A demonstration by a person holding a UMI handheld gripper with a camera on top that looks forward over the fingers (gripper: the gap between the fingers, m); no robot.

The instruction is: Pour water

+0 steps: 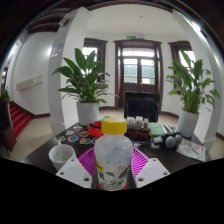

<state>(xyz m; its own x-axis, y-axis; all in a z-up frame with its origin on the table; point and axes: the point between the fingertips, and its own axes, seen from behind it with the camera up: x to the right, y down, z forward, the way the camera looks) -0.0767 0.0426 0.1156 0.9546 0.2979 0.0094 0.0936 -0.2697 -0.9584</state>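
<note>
A clear plastic bottle (112, 158) with a yellow cap (114, 126) and a printed label stands upright between my fingers. My gripper (112, 165) is shut on it: both magenta pads (88, 158) press against its sides, and it is held above the near edge of the dark table (45, 155). A white bowl (62, 153) sits on the table just left of the fingers. Several small cups (78, 132) and a red one (96, 130) stand beyond the bottle.
A green box (137, 124) and more small items (170, 140) lie on the table's right. Two large potted plants (86, 80) (190, 90) flank a dark fireplace (140, 105) and double doors behind. A red staircase (20, 118) rises at the left.
</note>
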